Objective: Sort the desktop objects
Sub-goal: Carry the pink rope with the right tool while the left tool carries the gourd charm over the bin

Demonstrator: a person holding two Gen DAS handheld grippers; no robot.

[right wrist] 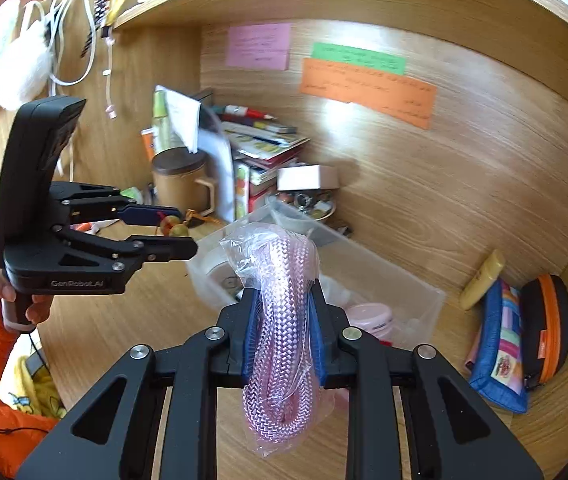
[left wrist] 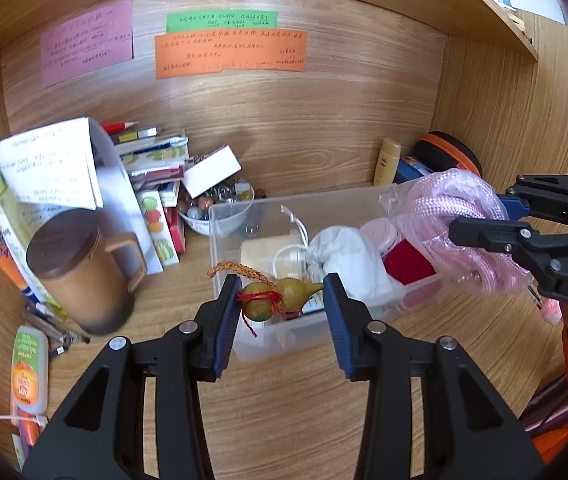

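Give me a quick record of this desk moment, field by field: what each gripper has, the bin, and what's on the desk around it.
left gripper: shut on gourd charm, held above the bin's near edge
right gripper: shut on bagged pink rope
bin: clear, open, holds white cloth and red item
desk left: brown mug, lid on; stacked books
back wall: pink, green, orange notes

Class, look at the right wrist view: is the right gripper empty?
No. The right gripper is shut on a pink braided rope sealed in a clear plastic bag, pinched between its blue pads.
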